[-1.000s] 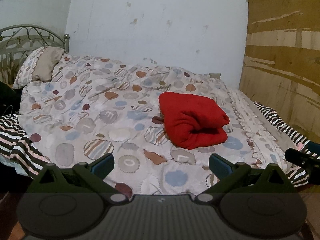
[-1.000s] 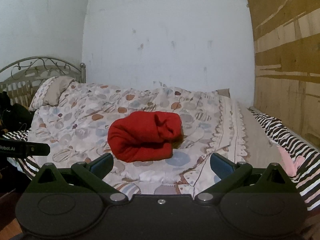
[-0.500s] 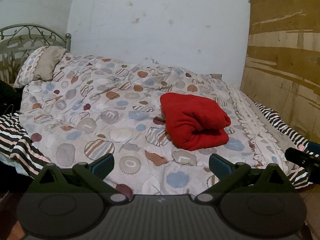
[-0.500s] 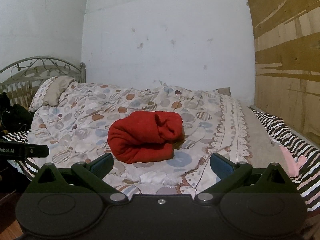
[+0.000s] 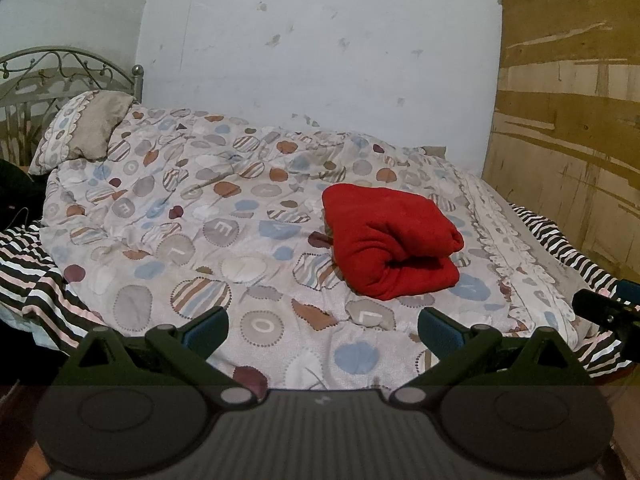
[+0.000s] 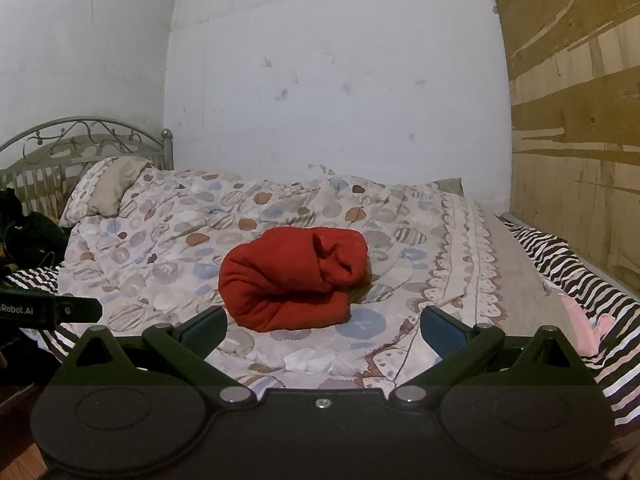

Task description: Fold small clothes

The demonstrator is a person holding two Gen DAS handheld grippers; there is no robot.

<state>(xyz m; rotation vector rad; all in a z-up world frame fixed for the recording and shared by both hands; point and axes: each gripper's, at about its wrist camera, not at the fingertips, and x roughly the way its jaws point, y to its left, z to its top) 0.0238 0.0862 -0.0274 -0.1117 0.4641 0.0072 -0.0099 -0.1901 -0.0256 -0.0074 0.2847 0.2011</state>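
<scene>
While the grey metal scrollwork headboard (image 5: 60,76) and the frilled beige pillow (image 5: 86,130) sit at the far left of the bed, the spotted patchwork quilt (image 5: 180,216) spreads across its middle and carries the task's thing. On it lies the red fleece garment (image 5: 390,240), doubled over into a thick bundle right of centre in the left view, with striped bedding (image 5: 560,240) beyond. Folding of this piece looks done, or nearly so; no other small clothes show clearly. Left gripper (image 5: 322,330) hangs short of the bundle, jaws wide apart, holding and touching nothing. Right gripper (image 6: 322,328) likewise stands wide, empty, apart from the cloth.
</scene>
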